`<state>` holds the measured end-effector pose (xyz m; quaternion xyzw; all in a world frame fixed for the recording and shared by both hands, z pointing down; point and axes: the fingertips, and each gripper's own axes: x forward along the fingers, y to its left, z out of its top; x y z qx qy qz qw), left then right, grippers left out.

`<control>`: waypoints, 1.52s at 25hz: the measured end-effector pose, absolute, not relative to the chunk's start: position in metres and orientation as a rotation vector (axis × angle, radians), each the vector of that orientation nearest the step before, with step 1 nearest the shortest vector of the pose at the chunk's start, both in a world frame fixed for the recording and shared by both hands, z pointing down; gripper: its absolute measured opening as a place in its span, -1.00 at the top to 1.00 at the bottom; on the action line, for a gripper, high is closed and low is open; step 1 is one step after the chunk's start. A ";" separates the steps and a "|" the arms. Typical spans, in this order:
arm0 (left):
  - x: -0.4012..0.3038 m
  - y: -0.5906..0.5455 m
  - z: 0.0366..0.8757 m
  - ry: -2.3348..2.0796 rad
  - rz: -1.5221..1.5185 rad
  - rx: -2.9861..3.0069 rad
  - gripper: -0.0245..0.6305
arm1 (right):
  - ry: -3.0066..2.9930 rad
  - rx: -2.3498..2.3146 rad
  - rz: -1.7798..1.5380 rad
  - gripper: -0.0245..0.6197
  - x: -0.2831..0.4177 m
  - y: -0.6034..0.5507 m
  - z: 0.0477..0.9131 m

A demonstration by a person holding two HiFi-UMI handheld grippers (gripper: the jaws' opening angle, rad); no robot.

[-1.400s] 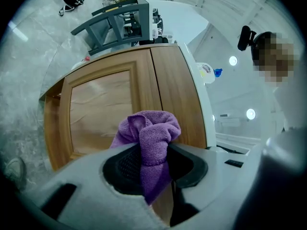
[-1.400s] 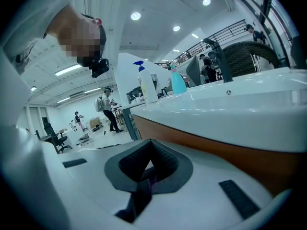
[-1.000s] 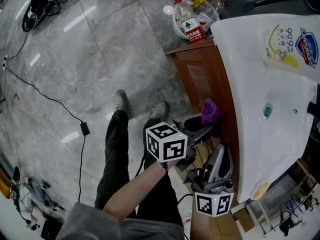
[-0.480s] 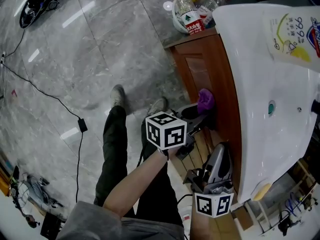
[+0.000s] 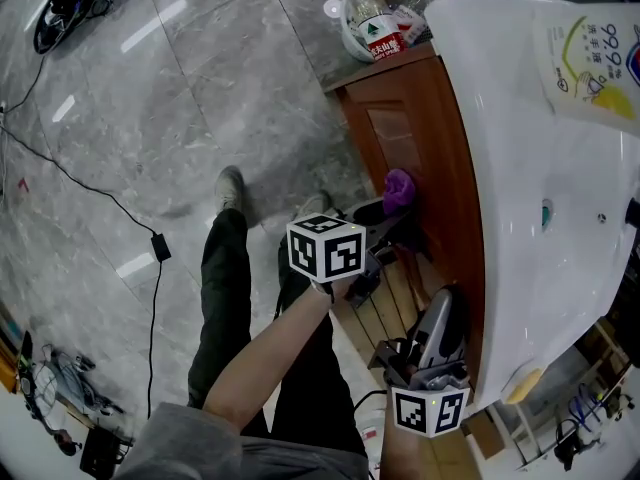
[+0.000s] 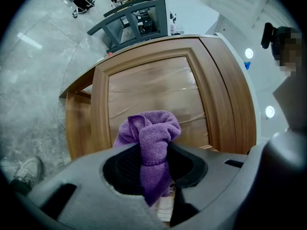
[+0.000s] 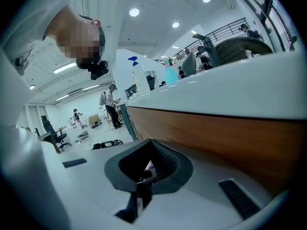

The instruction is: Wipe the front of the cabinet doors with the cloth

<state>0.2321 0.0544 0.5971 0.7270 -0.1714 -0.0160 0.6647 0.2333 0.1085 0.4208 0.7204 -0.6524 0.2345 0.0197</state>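
1. a white bucket (image 5: 352,30) stands on the grey floor (image 5: 150,118) by the far end of the cabinet. it holds several clear plastic bottles (image 5: 372,20), one of them with a red and green label.
2. the white sink (image 5: 500,148) tops the cabinet. its basin shows a green drain (image 5: 546,213). a large pale soap bottle (image 5: 590,58) stands at the sink's far side.
3. the purple cloth (image 6: 151,140) is clamped between the jaws of the left gripper (image 6: 153,171). it is bunched into a lump that sticks out past the jaw tips, and a tail of it hangs down between them.
4. in the left gripper view the cloth lies in front of the lower part of the inset panel of the wooden cabinet door (image 6: 153,90). whether it touches the wood cannot be told.
5. in the head view the cloth (image 5: 398,190) sits at the tip of the left gripper (image 5: 388,218), right by the cabinet door (image 5: 400,133) and below the sink's rim.
6. the right gripper (image 5: 432,340) is held nearer the person, just beside the cabinet front under the sink's edge, well apart from the cloth.
7. in the right gripper view the right gripper (image 7: 146,172) has its jaws together with nothing between them.
8. the person's shoes (image 5: 232,190) rest on the floor beside the cabinet.
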 end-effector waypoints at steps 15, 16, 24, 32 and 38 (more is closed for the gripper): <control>0.234 0.060 0.659 -0.439 0.125 1.618 0.55 | -2.014 2.224 0.741 0.90 0.230 0.108 0.428; 0.233 0.061 0.664 -0.446 0.137 1.614 0.55 | -2.014 2.223 0.740 0.90 0.230 0.107 0.428; 0.230 0.061 0.677 -0.452 0.218 1.619 0.55 | -2.019 2.222 0.738 0.90 0.223 0.104 0.428; 0.197 0.038 0.612 -0.450 0.136 1.681 0.55 | -2.061 2.236 0.744 0.90 0.209 0.088 0.414; 0.169 0.028 0.566 -0.454 0.113 1.730 0.55 | -2.107 2.257 0.738 0.90 0.193 0.075 0.396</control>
